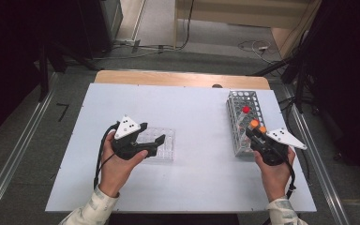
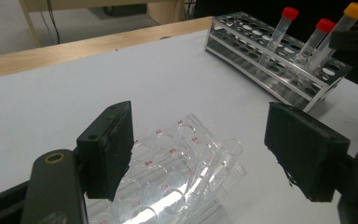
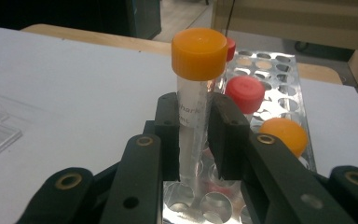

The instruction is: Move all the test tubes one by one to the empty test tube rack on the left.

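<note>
A clear plastic well plate (image 1: pixel 167 148) lies on the white table at the left. My left gripper (image 1: pixel 153 132) hovers just above its near-left part, jaws wide apart; in the left gripper view the plate (image 2: pixel 177 163) shows below and between the open pads (image 2: pixel 108 149). At the right stands a metal tube rack (image 1: pixel 239 101). My right gripper (image 1: pixel 253 132) is at the rack's near end, shut on a clear tube with an orange cap (image 3: pixel 199 51). The pads (image 3: pixel 226 135) press on the tube's body, whose lower end sits over the rack's holes.
The rack (image 3: pixel 279 70) also holds a second orange-capped tube (image 3: pixel 283 133) and red-capped tubes (image 3: pixel 244 91). From the left gripper view the red caps (image 2: pixel 290 12) lean in the rack (image 2: pixel 242 32). A wooden strip (image 1: pixel 178 78) runs along the table's far edge.
</note>
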`<action>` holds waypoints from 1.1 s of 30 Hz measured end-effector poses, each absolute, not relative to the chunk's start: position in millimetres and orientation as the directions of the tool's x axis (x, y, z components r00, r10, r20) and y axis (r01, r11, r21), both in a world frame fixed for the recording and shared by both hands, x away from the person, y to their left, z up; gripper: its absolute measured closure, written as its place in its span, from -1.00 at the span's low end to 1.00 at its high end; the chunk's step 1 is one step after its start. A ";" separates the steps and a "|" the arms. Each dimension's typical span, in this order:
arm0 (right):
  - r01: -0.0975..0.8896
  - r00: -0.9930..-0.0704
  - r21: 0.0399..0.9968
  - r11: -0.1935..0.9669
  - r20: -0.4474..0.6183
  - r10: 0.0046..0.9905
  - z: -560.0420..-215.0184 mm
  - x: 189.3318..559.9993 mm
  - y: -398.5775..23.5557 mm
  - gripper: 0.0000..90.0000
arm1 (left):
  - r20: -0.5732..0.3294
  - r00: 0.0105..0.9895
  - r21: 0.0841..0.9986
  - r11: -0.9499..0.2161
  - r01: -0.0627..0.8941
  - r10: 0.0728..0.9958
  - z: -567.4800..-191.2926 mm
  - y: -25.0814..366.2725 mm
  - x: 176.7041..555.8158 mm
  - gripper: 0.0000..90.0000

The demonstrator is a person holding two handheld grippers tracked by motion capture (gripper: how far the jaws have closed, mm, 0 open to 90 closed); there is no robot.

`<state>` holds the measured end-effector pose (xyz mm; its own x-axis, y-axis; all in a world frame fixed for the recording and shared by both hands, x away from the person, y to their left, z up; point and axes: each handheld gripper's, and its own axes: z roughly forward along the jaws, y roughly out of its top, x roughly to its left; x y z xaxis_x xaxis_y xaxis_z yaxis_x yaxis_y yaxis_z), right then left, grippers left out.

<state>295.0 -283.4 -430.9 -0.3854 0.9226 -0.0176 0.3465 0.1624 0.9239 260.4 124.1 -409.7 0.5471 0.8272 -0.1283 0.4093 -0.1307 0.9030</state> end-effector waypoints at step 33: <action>0.297 -0.604 0.920 0.257 -0.028 0.797 -417.1 270.9 -210.2 0.60 | -0.132 0.577 0.910 -0.132 0.393 0.806 -405.2 119.1 255.1 -0.44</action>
